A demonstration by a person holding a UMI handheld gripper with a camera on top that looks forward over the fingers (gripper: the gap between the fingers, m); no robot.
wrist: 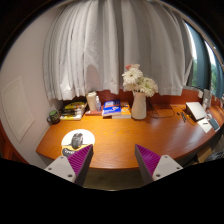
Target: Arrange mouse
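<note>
A dark mouse [76, 139] lies on a round white mouse mat [78, 139] on the near left part of a wooden desk [125, 135]. My gripper [113, 160] is open and empty, held back from the desk's front edge. Its left finger [78, 158] with the purple pad stands just in front of the mat, below the mouse. The right finger [148, 158] is over the bare desk edge. Nothing stands between the fingers.
A white vase with pale flowers [139, 95] stands mid desk. Books [112, 108] and a white cup [93, 101] lie to its left, a stack of things [72, 111] farther left. A white device [196, 111] is at the right. Curtains [115, 45] hang behind.
</note>
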